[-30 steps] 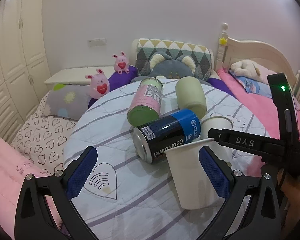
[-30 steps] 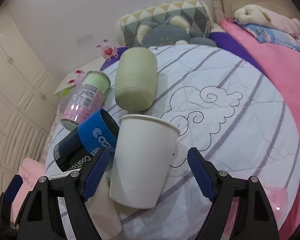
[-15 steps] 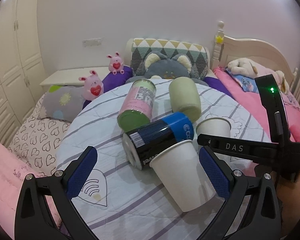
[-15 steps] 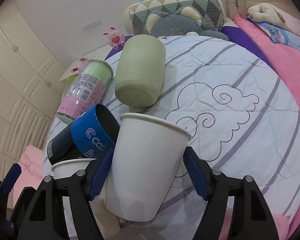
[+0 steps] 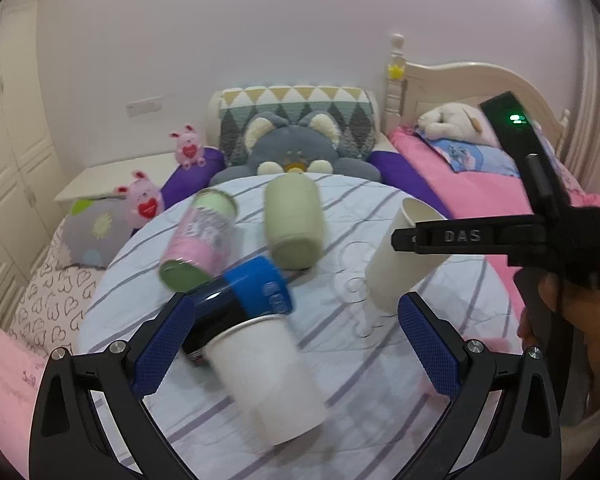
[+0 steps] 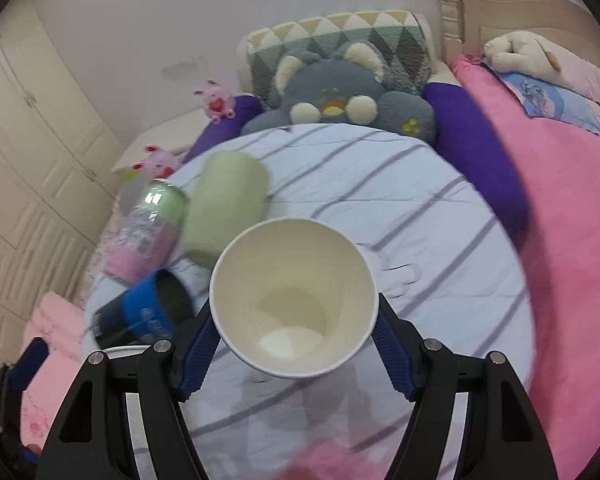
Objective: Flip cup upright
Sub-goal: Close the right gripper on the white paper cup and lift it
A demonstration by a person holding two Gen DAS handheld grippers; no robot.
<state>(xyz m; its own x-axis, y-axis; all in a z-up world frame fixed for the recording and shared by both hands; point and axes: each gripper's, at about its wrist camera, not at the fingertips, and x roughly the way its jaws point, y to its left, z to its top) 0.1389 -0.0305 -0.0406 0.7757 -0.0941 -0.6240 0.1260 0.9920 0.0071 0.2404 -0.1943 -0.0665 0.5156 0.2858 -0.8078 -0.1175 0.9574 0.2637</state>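
Observation:
My right gripper (image 6: 294, 346) is shut on a white paper cup (image 6: 296, 300) and holds it mouth up and tilted, above the striped quilt. The same cup (image 5: 400, 264) shows at the right in the left wrist view, clamped by the right gripper (image 5: 416, 240). A second white paper cup (image 5: 268, 376) lies on its side between my left gripper's open fingers (image 5: 296, 356), which do not touch it.
A black and blue can (image 5: 240, 304), a pink and green can (image 5: 198, 246) and a pale green cup (image 5: 294, 228) lie on the round striped quilt (image 5: 440, 320). Plush toys and pillows (image 5: 292, 148) stand behind. A pink bed (image 6: 572, 240) is at the right.
My right gripper closed on the upright cup, lifted it and moved it right, away from the cans. The left gripper moved closer over the lying cup.

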